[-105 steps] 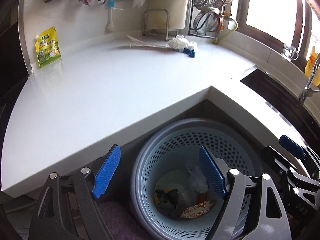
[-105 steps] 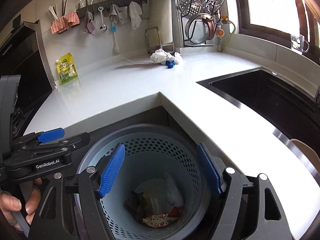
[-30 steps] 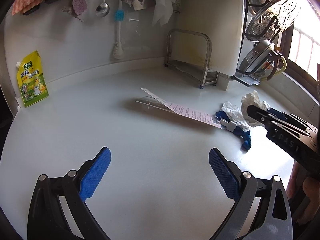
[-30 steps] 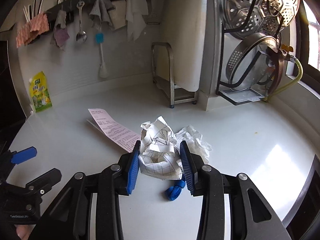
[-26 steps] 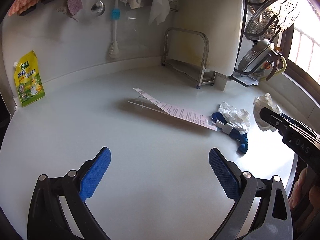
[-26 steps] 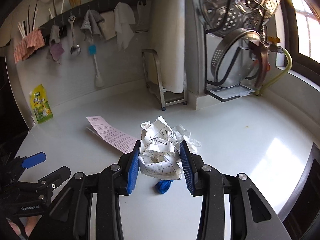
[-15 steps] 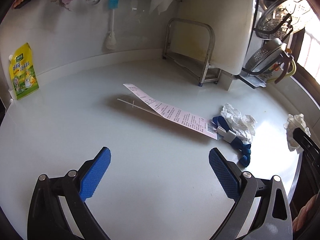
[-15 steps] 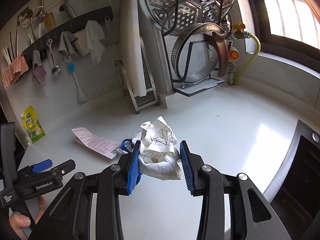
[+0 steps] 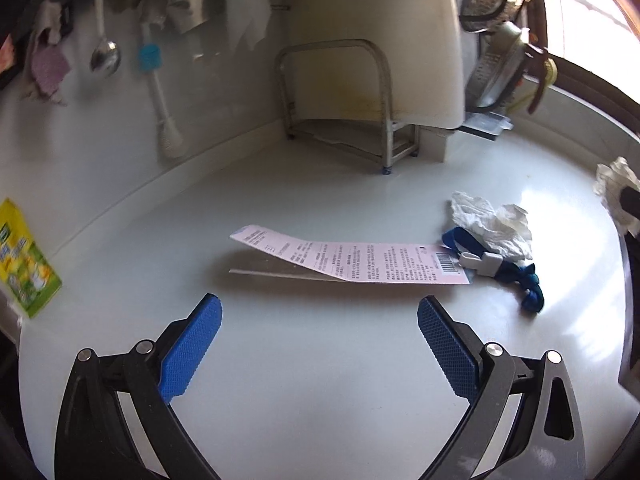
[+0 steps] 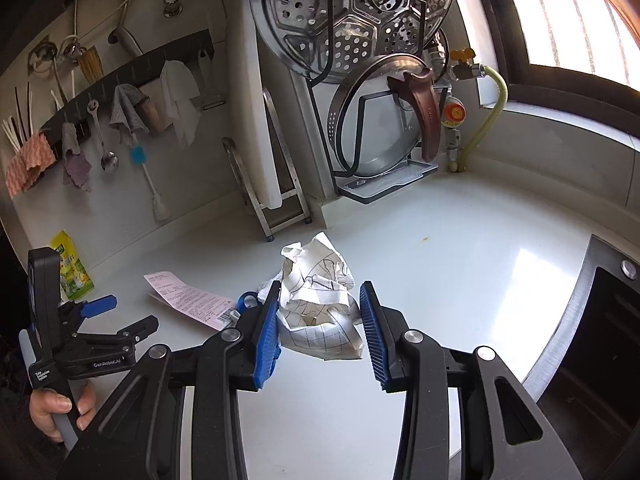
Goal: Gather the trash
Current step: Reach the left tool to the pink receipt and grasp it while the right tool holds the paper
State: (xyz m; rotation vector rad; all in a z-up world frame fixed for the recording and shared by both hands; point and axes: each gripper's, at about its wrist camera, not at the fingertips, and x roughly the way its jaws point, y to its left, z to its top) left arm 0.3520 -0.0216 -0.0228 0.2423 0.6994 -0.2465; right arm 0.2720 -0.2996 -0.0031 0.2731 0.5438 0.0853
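My right gripper [image 10: 318,324] is shut on a crumpled ball of checked white paper [image 10: 318,312] and holds it above the white counter [image 10: 460,240]. That paper also shows at the right edge of the left wrist view [image 9: 616,184]. My left gripper [image 9: 318,332] is open and empty, low over the counter, just in front of a long pink receipt [image 9: 352,258]. To the receipt's right lie a crumpled white tissue [image 9: 494,222] and a blue strap with a white clip [image 9: 504,268]. The receipt [image 10: 192,300] also shows in the right wrist view.
A yellow pouch [image 9: 24,260] leans on the left wall. A metal stand with a white cutting board [image 9: 372,60] and a rack of steel lids [image 10: 360,40] stand at the back. Utensils and cloths hang on a rail [image 10: 120,80]. A sink [image 10: 608,340] lies at the right.
Both grippers left the trash basket and came over the counter. The right gripper lifted the crumpled paper and carried it off to the right. The left gripper moved closer to the receipt.
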